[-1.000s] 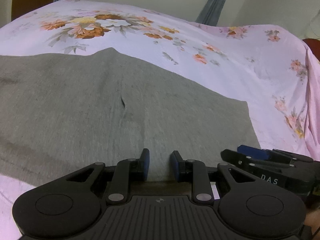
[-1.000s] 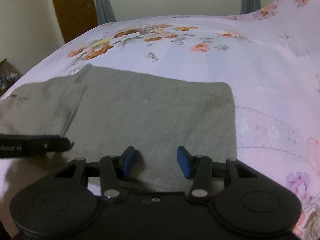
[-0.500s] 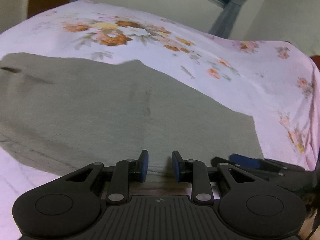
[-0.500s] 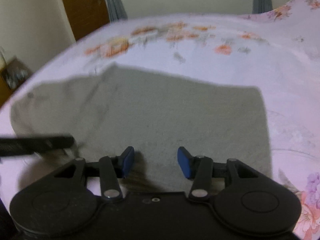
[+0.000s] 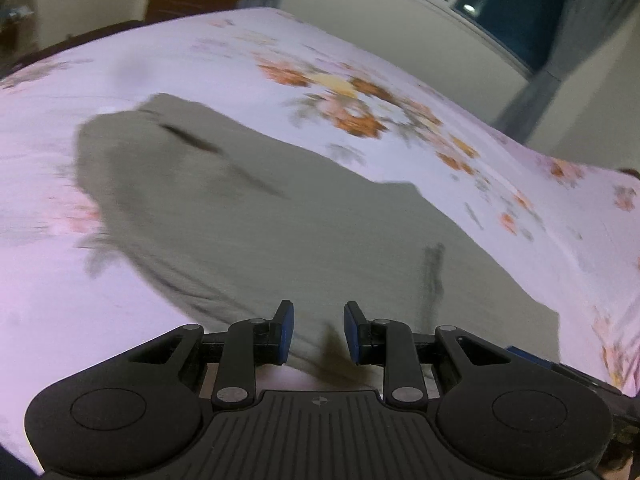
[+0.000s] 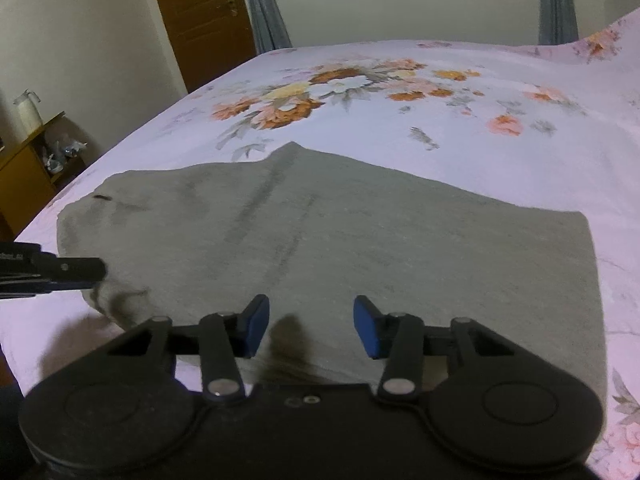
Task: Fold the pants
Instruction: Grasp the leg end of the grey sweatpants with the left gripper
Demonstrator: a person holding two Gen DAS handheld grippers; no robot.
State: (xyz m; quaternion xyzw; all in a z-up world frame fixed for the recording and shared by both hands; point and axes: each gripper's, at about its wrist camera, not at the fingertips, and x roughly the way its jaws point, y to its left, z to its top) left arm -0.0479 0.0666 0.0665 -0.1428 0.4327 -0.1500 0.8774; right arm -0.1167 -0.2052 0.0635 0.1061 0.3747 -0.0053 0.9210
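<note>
While the grey pants (image 6: 360,240) lay flat just ahead of both tongs – long axis crosswise – the left gripper (image 5: 318,332) and right gripper (image 6: 306,326) stood apart, seemingly gripping nothing, the left nearer the rounded end.

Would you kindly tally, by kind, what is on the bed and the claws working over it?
Grey pants, lying flat on the bedsheet: 1
Floral bedsheet: 1
Claws: 2, the left claw and the right claw, both with jaws apart and no cloth between the pads
Total: 4
</note>
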